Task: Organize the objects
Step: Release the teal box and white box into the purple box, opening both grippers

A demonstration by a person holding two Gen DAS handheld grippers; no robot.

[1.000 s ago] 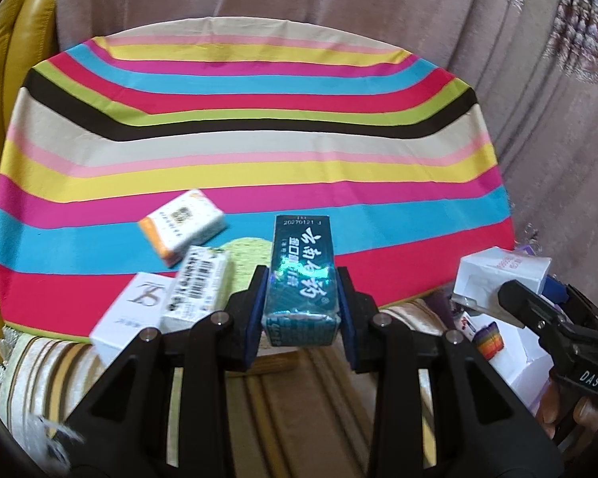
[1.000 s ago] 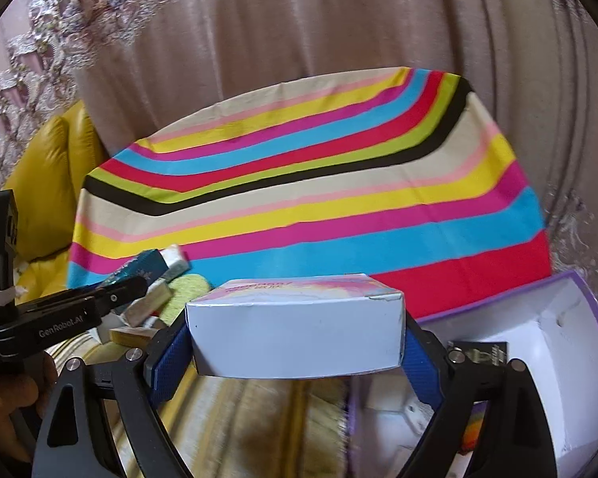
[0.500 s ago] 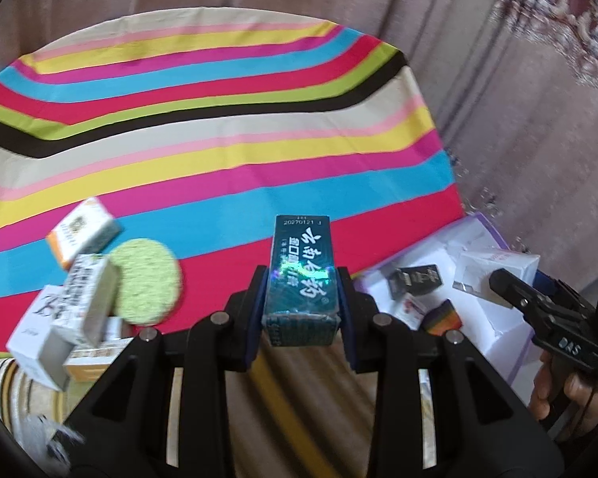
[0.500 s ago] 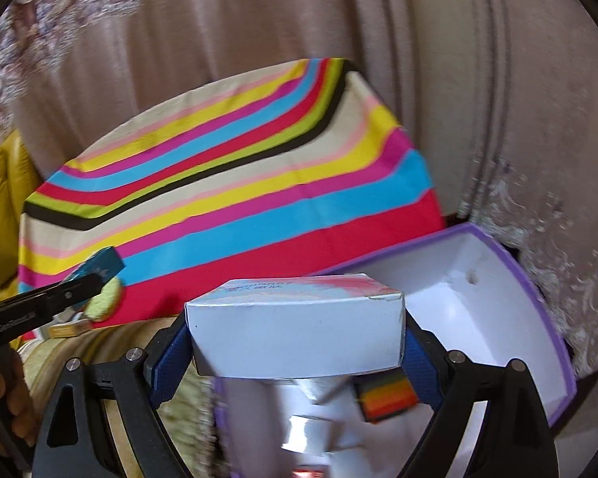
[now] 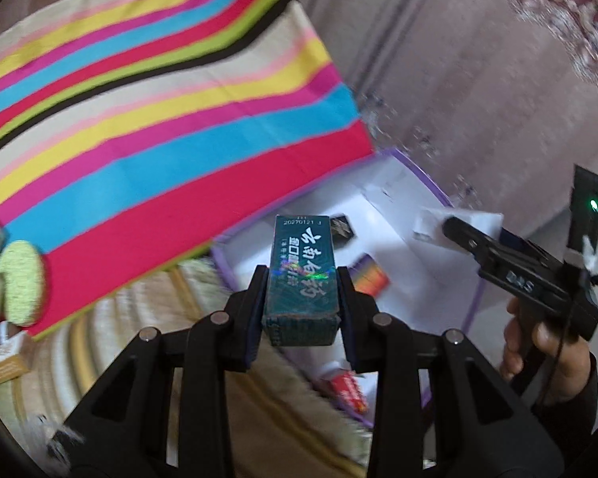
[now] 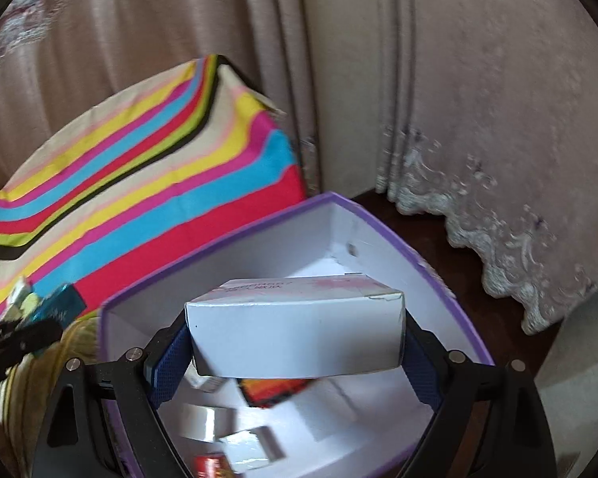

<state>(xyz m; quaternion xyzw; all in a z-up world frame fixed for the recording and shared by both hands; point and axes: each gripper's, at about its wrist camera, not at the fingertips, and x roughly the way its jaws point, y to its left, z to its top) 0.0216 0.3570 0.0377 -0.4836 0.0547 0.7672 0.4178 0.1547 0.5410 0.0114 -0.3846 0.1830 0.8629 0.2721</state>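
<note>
Now each hand-held gripper pinches a carton over the purple-rimmed box (image 6: 382, 219): left (image 5: 302, 283) teal (image 5: 302, 267), right (image 6: 295, 342) white (image 6: 295, 330).

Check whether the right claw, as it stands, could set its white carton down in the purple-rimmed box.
Probably yes. The right claw holds the white carton directly over the open purple-rimmed box, with no lid between; small items lie on its floor.
</note>
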